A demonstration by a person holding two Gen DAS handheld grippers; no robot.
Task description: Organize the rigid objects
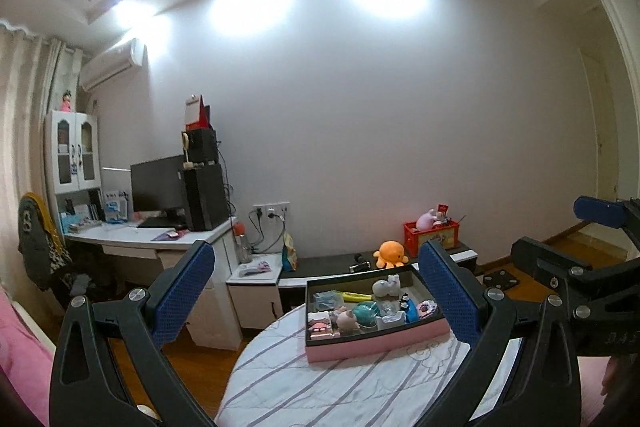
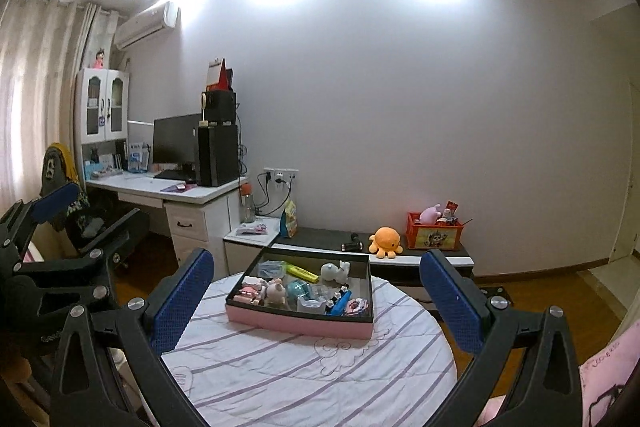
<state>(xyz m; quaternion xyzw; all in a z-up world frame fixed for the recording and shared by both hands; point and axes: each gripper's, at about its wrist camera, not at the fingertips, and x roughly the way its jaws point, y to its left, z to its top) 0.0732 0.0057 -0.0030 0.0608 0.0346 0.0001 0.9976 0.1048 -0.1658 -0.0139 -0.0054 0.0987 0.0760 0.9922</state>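
- A pink box (image 2: 298, 323) with a dark lining is sitting on a round table (image 2: 304, 379) covered by a striped cloth, at 12 o'clock from both grippers.
- Small toys are being held inside it: a white whale (image 2: 335, 271), a pink pig (image 2: 277, 291), a teal ball (image 2: 298, 289), a yellow marker (image 2: 299, 271).
- The left gripper (image 1: 316, 291) is being held wide open, nothing between its blue pads.
- The right gripper (image 2: 316, 301) is likewise being held wide open and empty.
- An orange plush octopus (image 2: 385, 241) is lying on a low bench at 1 o'clock, beside a red crate (image 2: 434, 237).
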